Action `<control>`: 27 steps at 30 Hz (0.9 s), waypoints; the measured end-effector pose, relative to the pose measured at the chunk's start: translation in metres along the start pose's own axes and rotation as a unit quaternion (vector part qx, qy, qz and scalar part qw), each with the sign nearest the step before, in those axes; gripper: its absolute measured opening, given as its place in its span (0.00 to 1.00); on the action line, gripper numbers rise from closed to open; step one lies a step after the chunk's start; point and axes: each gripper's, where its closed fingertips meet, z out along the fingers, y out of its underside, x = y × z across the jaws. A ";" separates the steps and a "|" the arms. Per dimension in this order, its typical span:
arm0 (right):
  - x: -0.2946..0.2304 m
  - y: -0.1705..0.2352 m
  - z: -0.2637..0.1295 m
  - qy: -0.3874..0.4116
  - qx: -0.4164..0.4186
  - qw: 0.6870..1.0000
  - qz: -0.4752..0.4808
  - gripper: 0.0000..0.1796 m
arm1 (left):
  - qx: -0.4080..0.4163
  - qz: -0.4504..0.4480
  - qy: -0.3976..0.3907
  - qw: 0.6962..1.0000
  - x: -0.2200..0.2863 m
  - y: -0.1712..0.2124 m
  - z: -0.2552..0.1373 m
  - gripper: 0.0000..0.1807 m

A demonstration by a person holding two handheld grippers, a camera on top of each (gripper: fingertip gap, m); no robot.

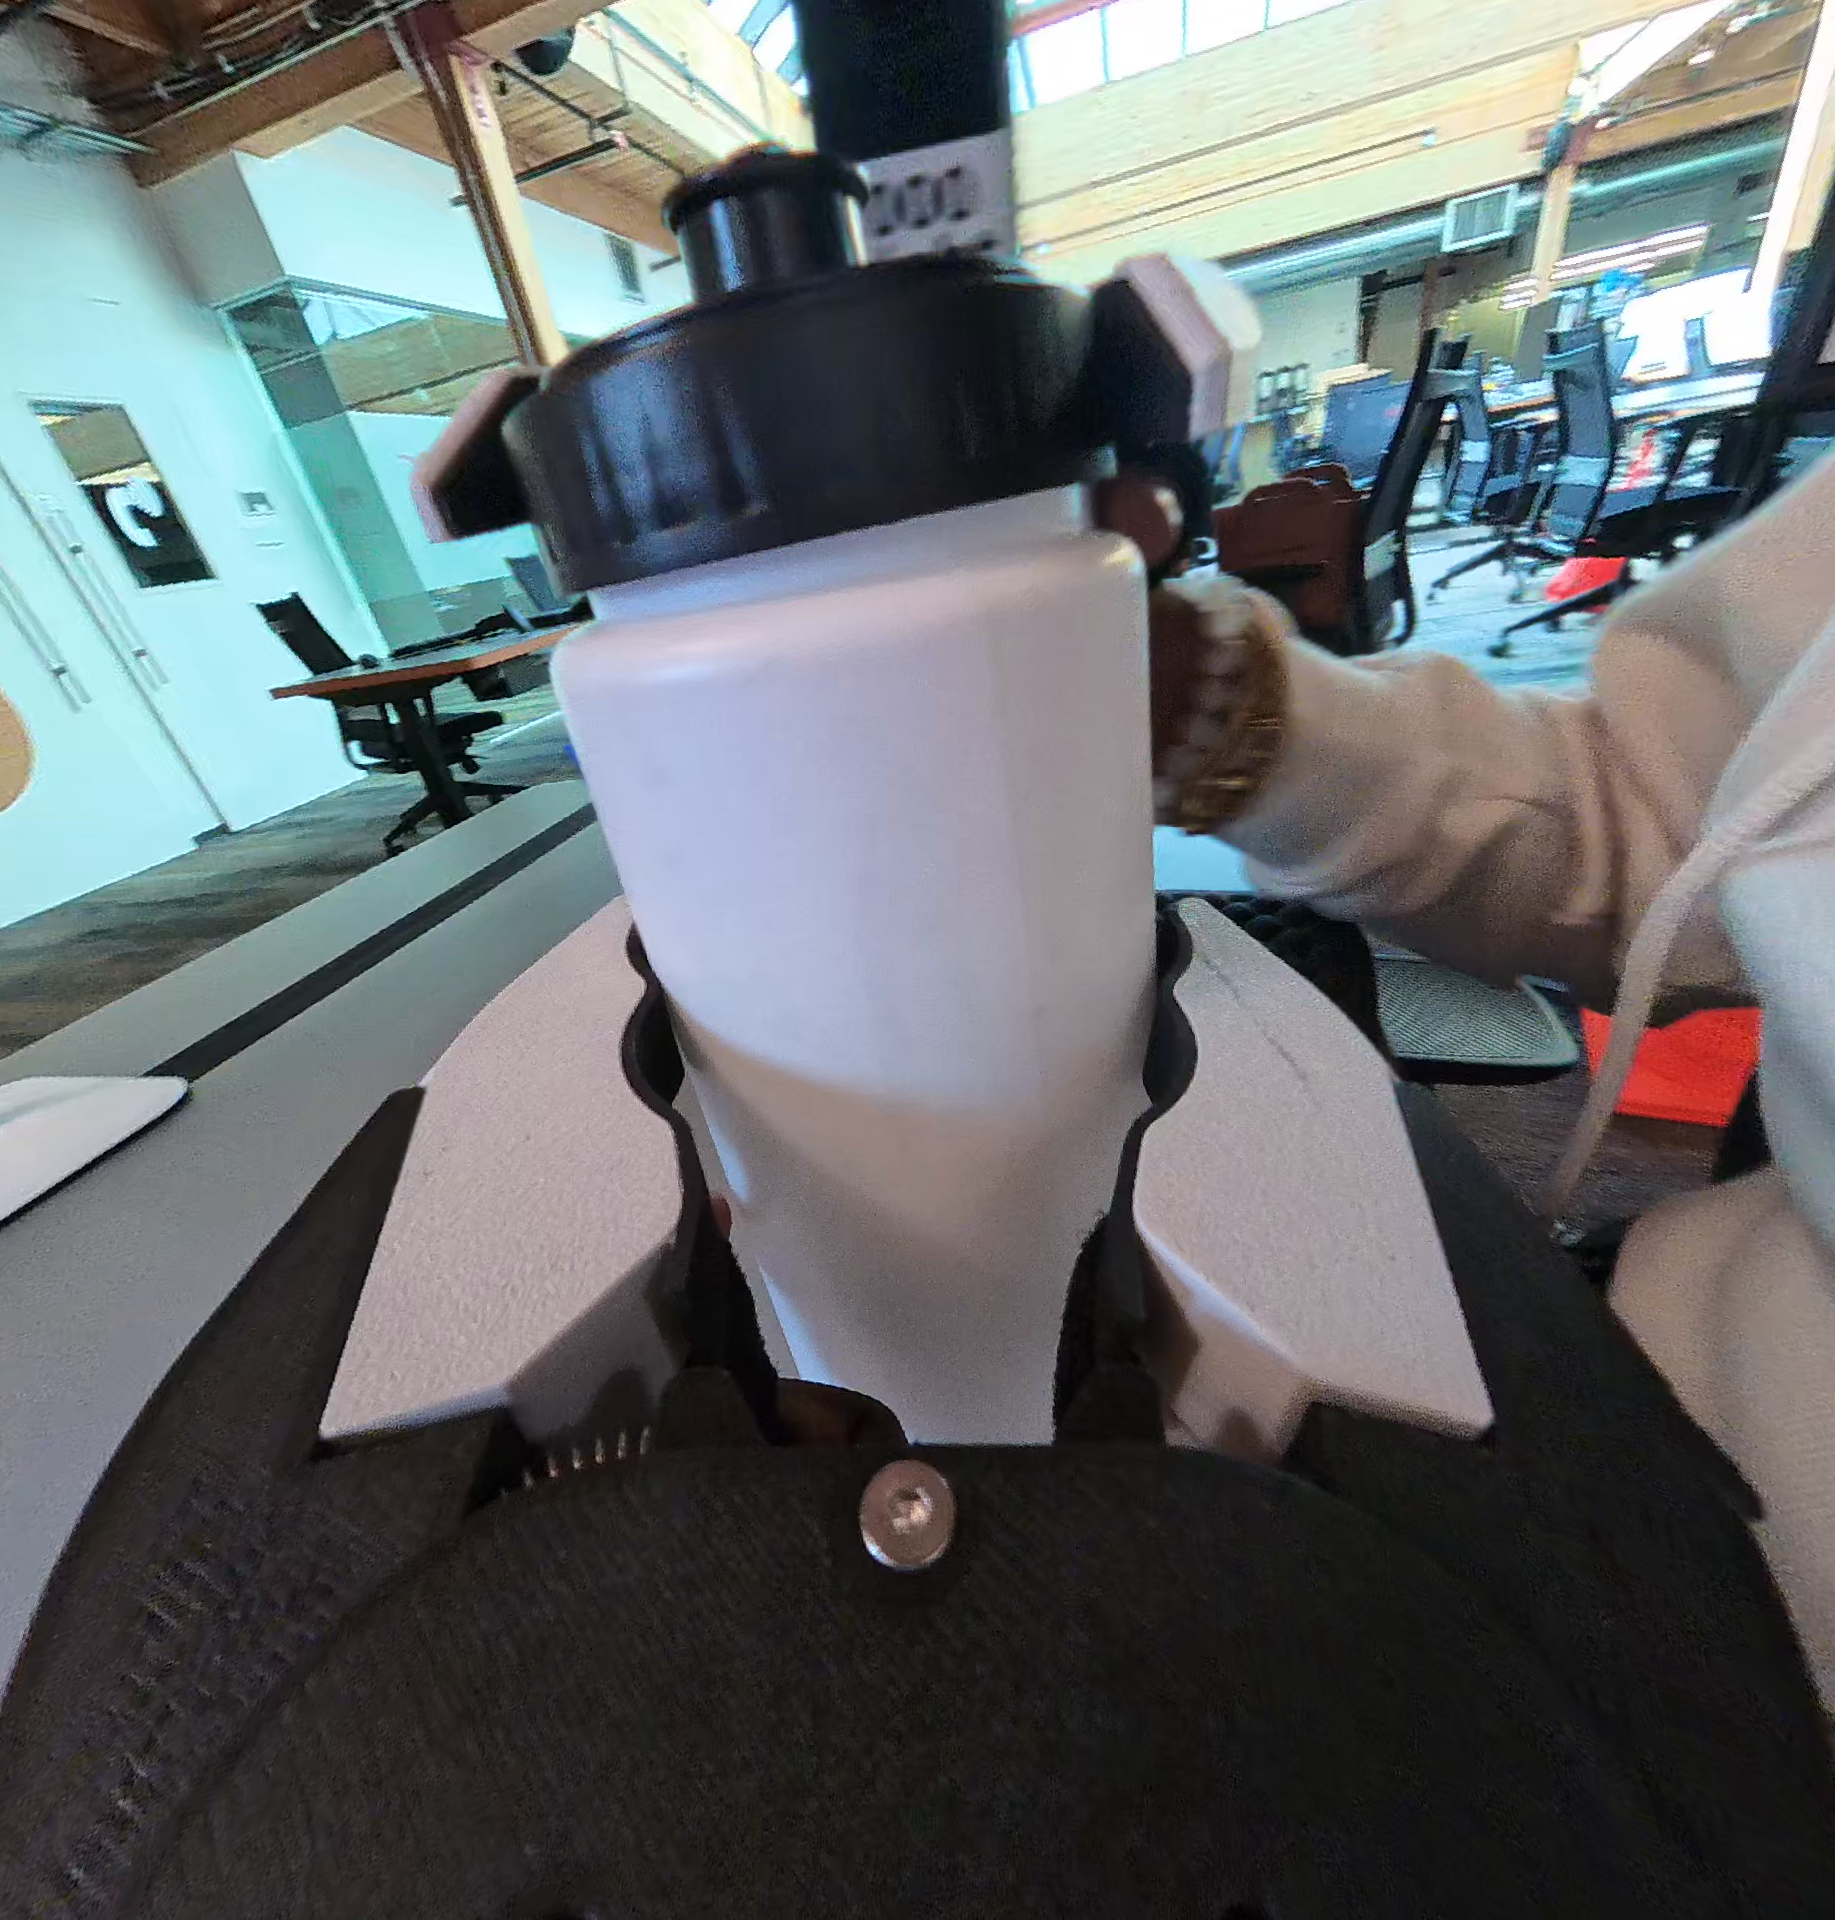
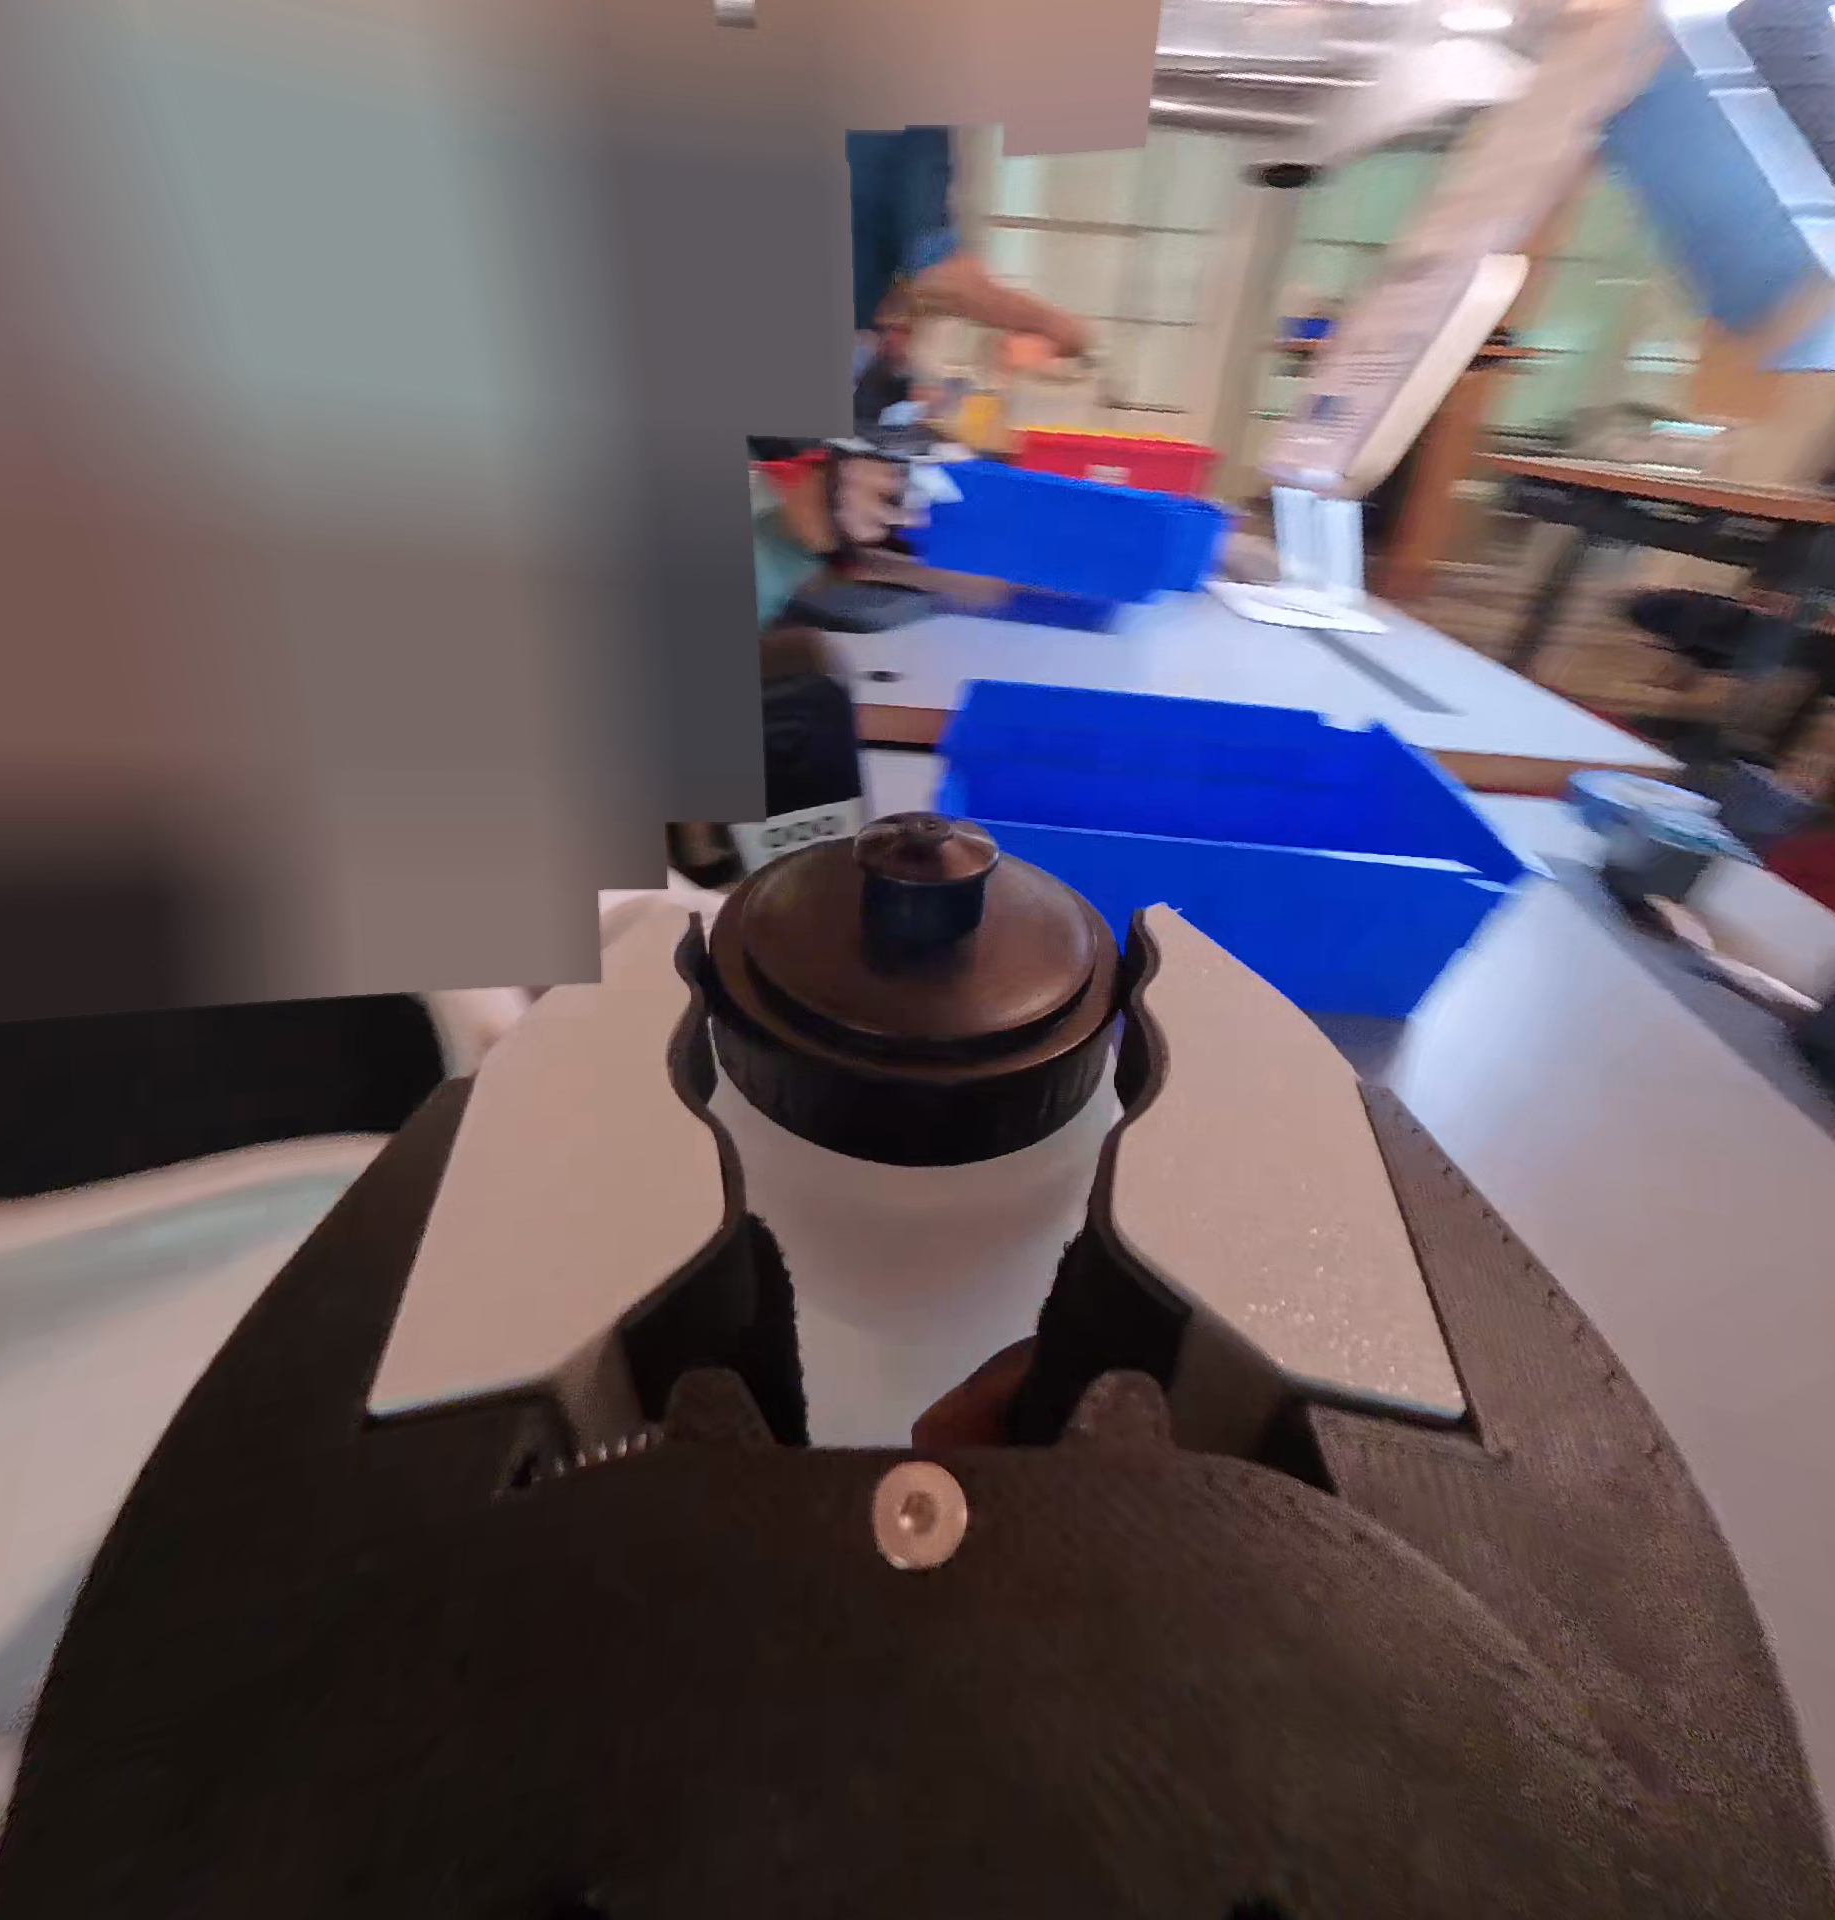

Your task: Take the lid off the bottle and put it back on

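A white bottle (image 1: 861, 810) with a black screw lid (image 1: 788, 447) and spout stands upright, held above the grey table. My left gripper (image 1: 908, 935) is shut on the bottle's lower body, one finger on each side. My right gripper (image 2: 918, 935) is shut on the lid (image 2: 913, 1029), its fingers pressed against the lid's ribbed rim, with the bottle's white shoulder (image 2: 913, 1226) below. The right gripper also shows in the left wrist view (image 1: 819, 405), clasping the lid from the far side. The lid sits on the bottle's neck. I cannot tell how tightly it is screwed on.
A grey table (image 1: 269, 1091) carries a white pad (image 1: 51, 1132) at the left. A person's cream sleeve (image 1: 1464, 790) reaches in from the right. Two blue bins (image 2: 1235, 831) (image 2: 1069, 540) stand on tables behind the bottle. Office chairs (image 1: 1412, 499) stand farther off.
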 end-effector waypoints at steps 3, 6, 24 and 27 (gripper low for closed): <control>-0.016 -0.002 -0.005 -0.166 0.020 0.986 -0.006 0.43 | 0.005 -0.003 0.027 1.000 0.010 -0.002 0.002 0.49; -0.019 -0.002 -0.006 -0.257 0.041 0.965 0.034 0.42 | 0.006 -0.010 0.028 1.000 0.009 -0.001 0.002 0.49; 0.020 0.001 -0.001 0.343 -0.006 0.939 -0.034 0.44 | -0.002 0.000 -0.033 0.999 -0.007 0.001 0.000 0.50; 0.017 0.002 0.004 0.241 -0.003 0.970 -0.016 0.43 | -0.002 -0.004 -0.028 1.000 -0.008 0.001 -0.001 0.49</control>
